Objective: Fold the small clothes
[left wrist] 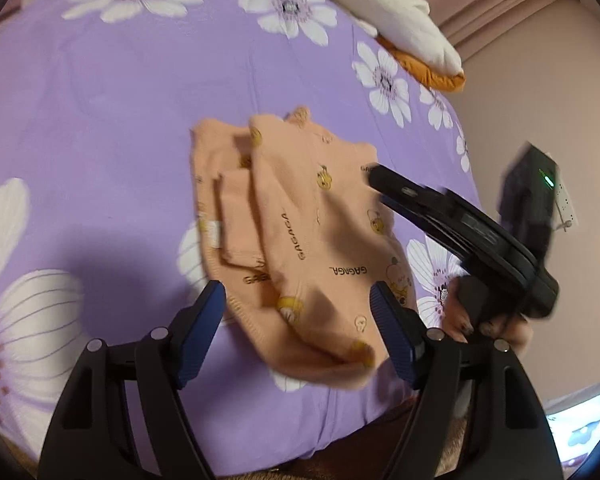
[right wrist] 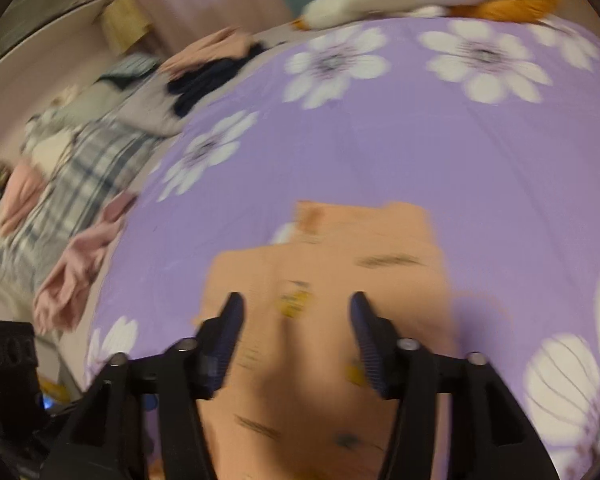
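While it lies partly folded on the purple flowered bedsheet (left wrist: 100, 100), the peach baby garment (left wrist: 300, 220) printed with small cartoon figures runs its long axis from the far left toward the near right, its near end between the spread jaws of the left tool (left wrist: 296, 312). That tool is released and grips nothing. The right tool (right wrist: 296, 336), seen blurred, also stands open above the cloth and comes in from the right; the left looks nearer the garment's loose near end.
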Available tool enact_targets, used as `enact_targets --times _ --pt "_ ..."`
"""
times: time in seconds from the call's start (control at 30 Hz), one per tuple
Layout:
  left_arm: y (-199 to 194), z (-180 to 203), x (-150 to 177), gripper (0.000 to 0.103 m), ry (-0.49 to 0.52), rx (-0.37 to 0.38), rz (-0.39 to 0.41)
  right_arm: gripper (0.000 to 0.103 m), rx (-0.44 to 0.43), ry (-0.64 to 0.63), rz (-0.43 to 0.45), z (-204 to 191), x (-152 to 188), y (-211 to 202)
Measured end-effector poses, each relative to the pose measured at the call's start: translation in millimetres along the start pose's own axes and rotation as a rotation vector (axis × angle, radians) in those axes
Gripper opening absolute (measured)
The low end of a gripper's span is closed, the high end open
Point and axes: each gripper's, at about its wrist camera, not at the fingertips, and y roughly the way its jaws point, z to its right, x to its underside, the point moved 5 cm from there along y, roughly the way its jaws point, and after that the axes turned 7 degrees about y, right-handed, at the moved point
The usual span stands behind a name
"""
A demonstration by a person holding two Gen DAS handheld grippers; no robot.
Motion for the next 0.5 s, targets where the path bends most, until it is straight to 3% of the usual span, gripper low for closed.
enact_targets --times 0.13,0.23,0.4,0.5 --pt "30 -3 -4 0.073 -0.005 -0.024 -0.048 0.061 0.043 0.078 -0.002 34 12 -16" --pt "46 -4 -6 0.072 -0.009 0.003 -0.075 0.061 0.026 0.111 -0.040 49 23 -17" --pt "60 1 -9 0.069 0.021 -0.001 -0.064 0.061 -0.033 0.135 -0.090 50 37 -2" --pt "63 0 -9 0.059 0.038 -0.005 -0.058 0.061 -0.050 0.136 -0.092 46 38 1"
